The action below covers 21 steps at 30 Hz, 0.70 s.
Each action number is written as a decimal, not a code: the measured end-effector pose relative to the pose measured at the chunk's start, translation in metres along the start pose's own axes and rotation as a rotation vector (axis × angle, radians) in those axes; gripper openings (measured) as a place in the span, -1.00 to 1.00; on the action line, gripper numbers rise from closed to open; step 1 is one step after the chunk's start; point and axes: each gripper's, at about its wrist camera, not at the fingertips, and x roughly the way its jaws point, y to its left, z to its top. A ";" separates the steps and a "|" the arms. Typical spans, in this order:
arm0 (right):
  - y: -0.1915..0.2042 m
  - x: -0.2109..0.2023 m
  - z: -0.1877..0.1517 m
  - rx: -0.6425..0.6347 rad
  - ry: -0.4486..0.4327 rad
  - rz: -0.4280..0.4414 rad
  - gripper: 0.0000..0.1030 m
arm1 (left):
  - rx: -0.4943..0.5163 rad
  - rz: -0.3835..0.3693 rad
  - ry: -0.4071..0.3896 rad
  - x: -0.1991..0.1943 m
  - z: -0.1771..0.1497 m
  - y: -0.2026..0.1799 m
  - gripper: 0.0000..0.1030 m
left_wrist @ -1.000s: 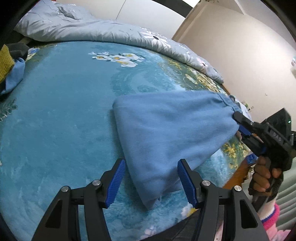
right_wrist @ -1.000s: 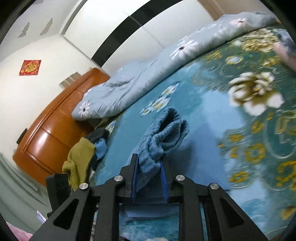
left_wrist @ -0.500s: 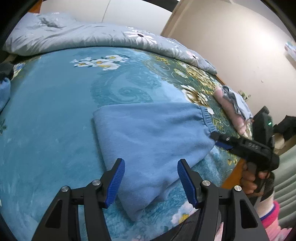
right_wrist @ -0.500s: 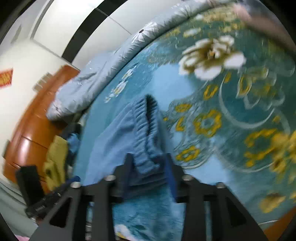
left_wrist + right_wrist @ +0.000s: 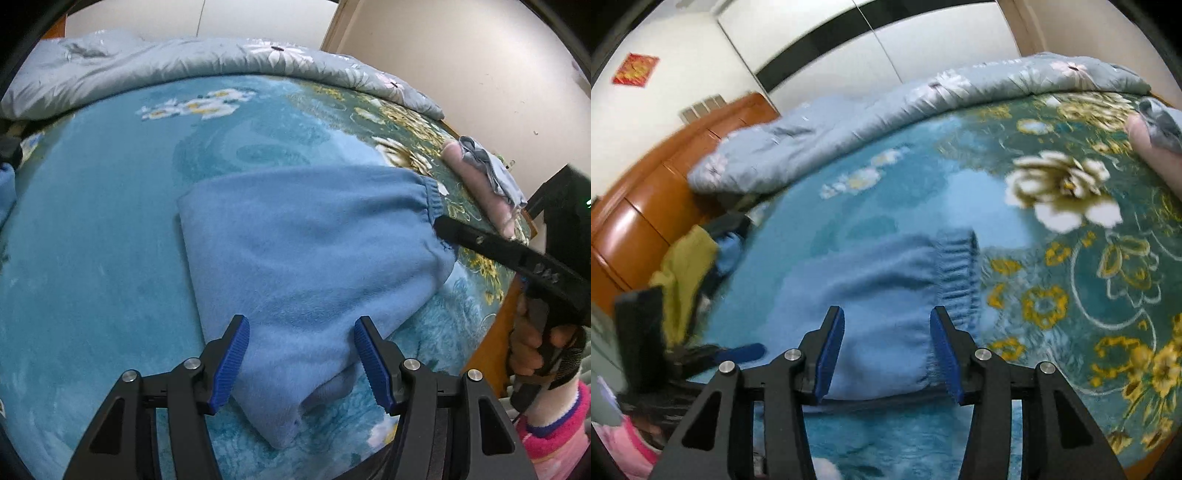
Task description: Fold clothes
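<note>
Blue garment, folded on the floral blanket, lies under both tools. Left gripper is spread over its near corner, right gripper spread, gripping nothing; its waistband end blurs there.

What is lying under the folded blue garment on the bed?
The blue garment lies on the teal floral blanket, which shows all around it. Whether anything else sits beneath the garment cannot be seen, since its folded layers cover that patch.
</note>
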 end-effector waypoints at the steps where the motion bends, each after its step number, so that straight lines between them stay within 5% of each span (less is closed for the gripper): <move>1: -0.005 0.003 -0.003 0.013 0.009 -0.005 -0.04 | -0.002 -0.001 0.002 0.001 -0.001 0.000 0.23; 7: -0.011 0.004 -0.006 0.052 0.005 0.017 -0.03 | -0.001 -0.003 0.005 0.003 -0.003 0.000 0.27; 14: -0.020 -0.017 -0.007 0.089 -0.059 0.009 0.14 | -0.191 -0.077 -0.078 -0.024 0.005 0.036 0.33; 17: -0.044 -0.010 -0.013 0.200 -0.032 -0.030 0.14 | -0.250 -0.043 -0.048 -0.013 0.004 0.052 0.34; 21: -0.059 0.005 -0.022 0.288 0.005 0.043 0.14 | -0.312 -0.089 0.021 0.008 0.000 0.064 0.36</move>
